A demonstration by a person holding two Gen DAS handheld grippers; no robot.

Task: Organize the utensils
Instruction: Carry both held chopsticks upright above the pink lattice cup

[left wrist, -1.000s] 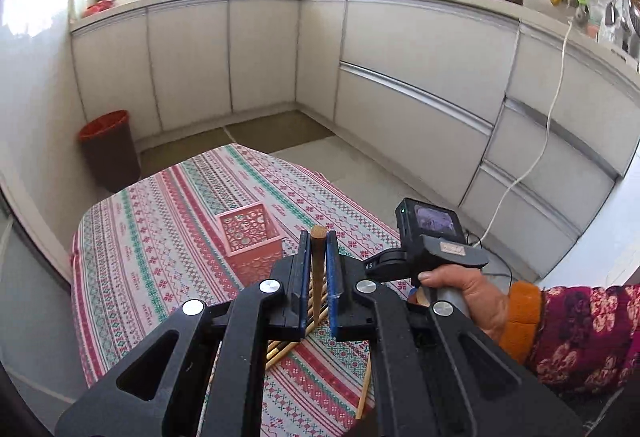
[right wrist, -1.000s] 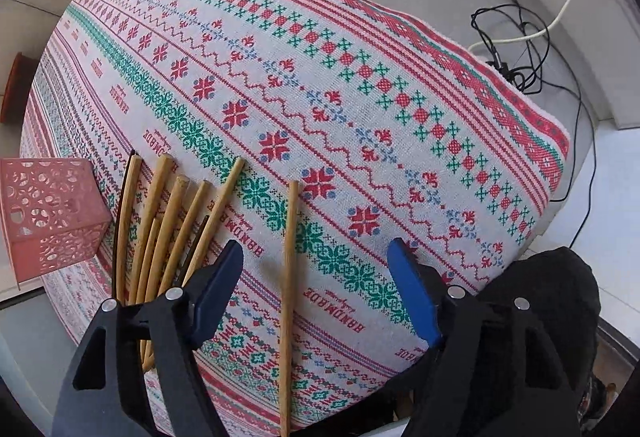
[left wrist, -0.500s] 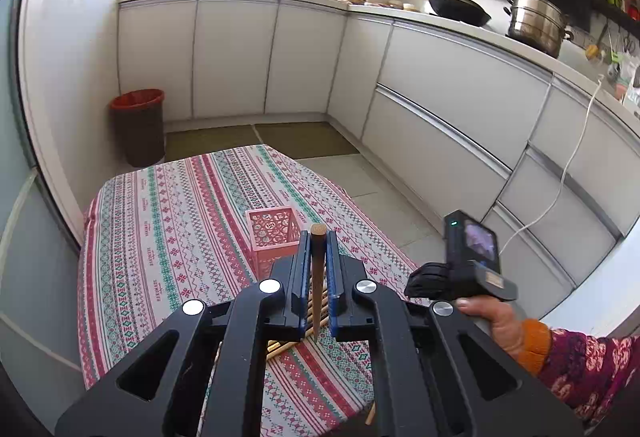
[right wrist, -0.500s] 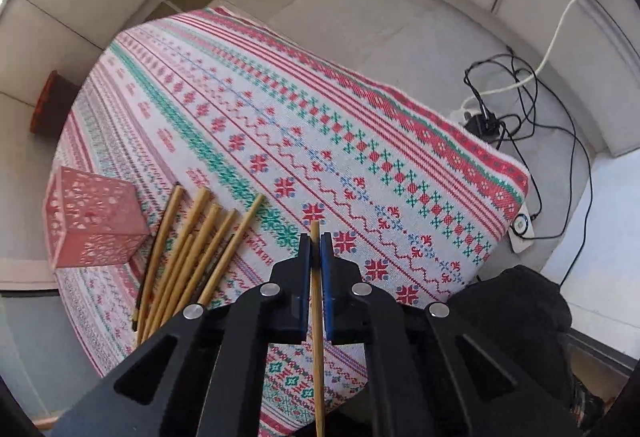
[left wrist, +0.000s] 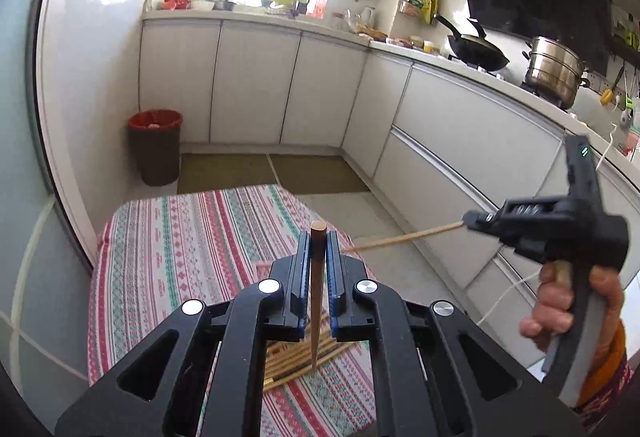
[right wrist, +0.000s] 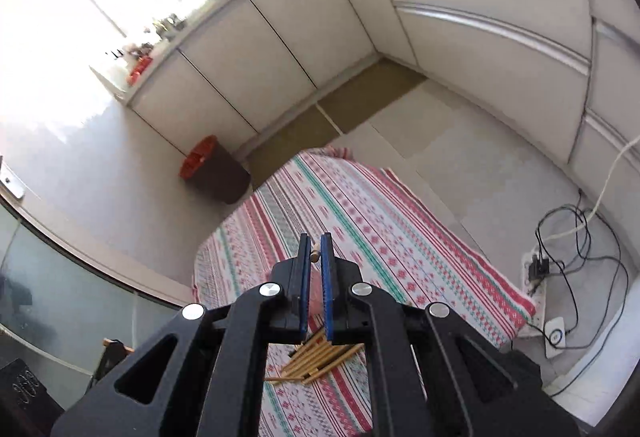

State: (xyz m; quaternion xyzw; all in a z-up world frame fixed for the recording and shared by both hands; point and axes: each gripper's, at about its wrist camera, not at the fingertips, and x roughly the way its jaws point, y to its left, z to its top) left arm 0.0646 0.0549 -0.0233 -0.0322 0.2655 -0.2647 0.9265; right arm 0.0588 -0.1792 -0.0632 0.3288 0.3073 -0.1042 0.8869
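My left gripper [left wrist: 318, 241] is shut on a brown wooden chopstick [left wrist: 317, 301] that runs upright between its blue pads, high above the table. My right gripper [right wrist: 315, 249] is shut on a pale chopstick; only its end [right wrist: 315, 257] shows between the pads. In the left wrist view that chopstick [left wrist: 404, 237] sticks out sideways from the right gripper [left wrist: 470, 223]. Several chopsticks lie in a loose pile on the patterned tablecloth [left wrist: 296, 361], also in the right wrist view [right wrist: 320, 361]. The pink perforated holder [left wrist: 262, 269] is mostly hidden behind my left fingers.
The small table [right wrist: 360, 213] has a red, green and white patterned cloth. A dark bin with a red liner [left wrist: 155, 147] stands on the floor past it. White kitchen cabinets [left wrist: 460, 133] run behind and right. A power strip and cables [right wrist: 560, 269] lie on the floor right.
Both grippers have risen well above the table, each with a chopstick. One second ago the right gripper was open over a chopstick on the cloth; it shut on it and lifted it.
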